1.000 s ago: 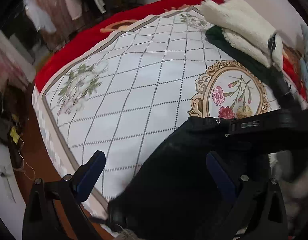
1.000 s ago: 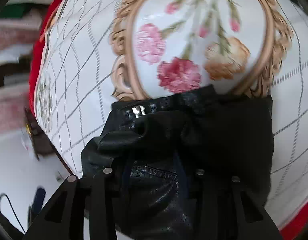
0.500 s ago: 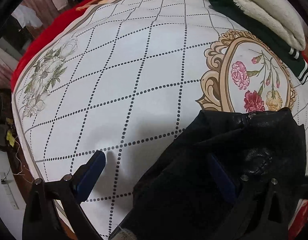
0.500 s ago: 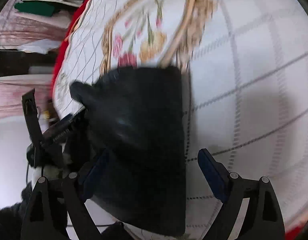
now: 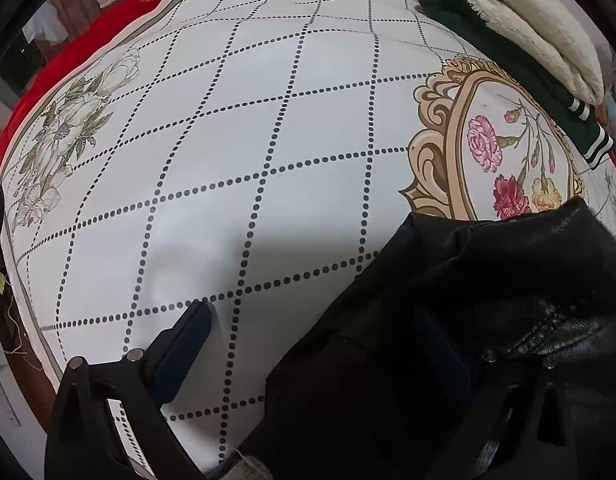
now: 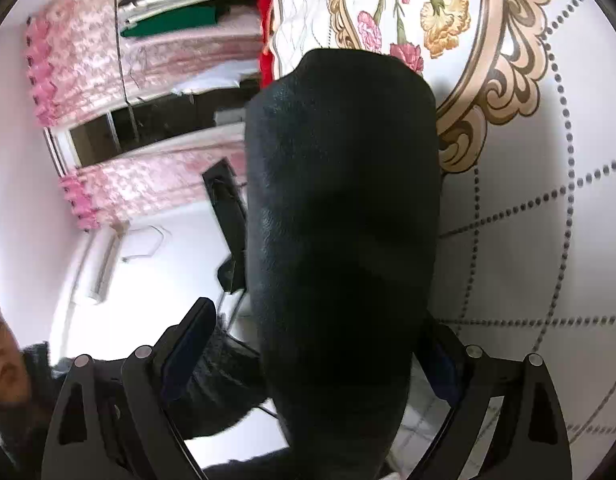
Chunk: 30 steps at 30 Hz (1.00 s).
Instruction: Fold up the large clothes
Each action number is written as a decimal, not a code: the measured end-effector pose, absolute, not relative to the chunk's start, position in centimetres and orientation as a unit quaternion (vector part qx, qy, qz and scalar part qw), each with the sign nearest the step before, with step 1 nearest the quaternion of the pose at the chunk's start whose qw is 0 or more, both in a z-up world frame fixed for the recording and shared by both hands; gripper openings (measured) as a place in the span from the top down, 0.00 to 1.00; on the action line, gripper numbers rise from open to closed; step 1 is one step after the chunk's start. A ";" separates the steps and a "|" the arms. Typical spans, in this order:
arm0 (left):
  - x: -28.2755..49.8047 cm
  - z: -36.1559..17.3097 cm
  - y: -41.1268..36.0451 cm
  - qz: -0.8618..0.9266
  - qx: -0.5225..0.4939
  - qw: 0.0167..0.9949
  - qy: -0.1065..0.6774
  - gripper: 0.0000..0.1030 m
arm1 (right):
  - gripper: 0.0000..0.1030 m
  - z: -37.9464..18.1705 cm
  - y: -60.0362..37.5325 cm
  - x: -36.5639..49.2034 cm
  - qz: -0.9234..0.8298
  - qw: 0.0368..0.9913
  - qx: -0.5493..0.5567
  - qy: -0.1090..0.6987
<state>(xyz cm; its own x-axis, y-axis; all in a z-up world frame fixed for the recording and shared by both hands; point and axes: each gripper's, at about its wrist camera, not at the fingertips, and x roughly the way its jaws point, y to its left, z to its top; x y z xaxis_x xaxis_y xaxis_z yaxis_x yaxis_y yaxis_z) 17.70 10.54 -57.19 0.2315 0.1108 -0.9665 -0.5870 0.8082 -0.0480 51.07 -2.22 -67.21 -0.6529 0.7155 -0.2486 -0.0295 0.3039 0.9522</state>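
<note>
Leather (image 5: 488,320), black and crumpled, is seen heaped on the bed (image 5: 267,140) just below the gold-framed flower medallion (image 5: 508,152) printed on the white quilted cover. The left tongs (image 5: 312,340) are spread wide beside that medallion's lower edge, one blue pad (image 5: 183,348) resting on the dotted cover and the other sunk against the dark garment. In the right wrist view, a smooth fold of the same black garment (image 6: 340,220) is shown draped between the fingers of the right tongs (image 6: 320,344), which are also held wide with nothing pinched; the medallion (image 6: 468,40) lies just beyond the fold's far end. Above the medallion, a folded cream blanket (image 5: 528,12) is stacked on a dark green garment (image 5: 508,60).
</note>
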 end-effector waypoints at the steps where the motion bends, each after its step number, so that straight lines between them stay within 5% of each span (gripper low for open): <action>1: 17.6 -57.2 10.5 0.228 -0.211 0.759 0.573 0.00 | 0.07 -68.6 -1.5 51.2 0.516 0.363 0.206 0.749; 4: 17.7 -56.9 10.4 0.232 -0.206 0.758 0.574 0.00 | 0.05 -71.1 0.2 51.1 0.465 0.394 0.166 0.775; 9: 15.0 -53.6 11.5 0.258 -0.263 0.747 0.554 0.00 | 0.35 -69.3 -1.9 51.0 0.415 0.457 0.205 0.759; 13: 8.1 -47.5 11.2 0.297 -0.313 0.753 0.498 0.00 | 0.41 -68.2 -5.2 49.4 0.366 0.485 0.278 0.744; 16: 3.5 -46.8 9.7 0.316 -0.361 0.730 0.486 0.00 | 0.40 -68.4 -9.0 48.4 0.327 0.491 0.328 0.738; 19: 2.1 -49.9 8.4 0.295 -0.435 0.692 0.494 0.00 | 0.20 -70.8 -10.3 47.0 0.300 0.500 0.333 0.741; 24: 4.2 -54.6 6.9 0.251 -0.514 0.670 0.473 0.02 | 0.10 -72.5 -9.5 47.5 0.338 0.492 0.330 0.731; 26: 5.0 -54.6 6.7 0.266 -0.501 0.678 0.468 0.17 | 0.08 -71.8 -9.3 47.9 0.341 0.496 0.320 0.732; 28: 6.3 -53.8 6.5 0.282 -0.474 0.693 0.464 0.43 | 0.12 -71.5 -8.7 48.1 0.346 0.508 0.311 0.725; 30: 7.2 -52.9 6.5 0.279 -0.456 0.709 0.461 0.63 | 0.33 -71.2 -9.4 48.1 0.348 0.509 0.329 0.715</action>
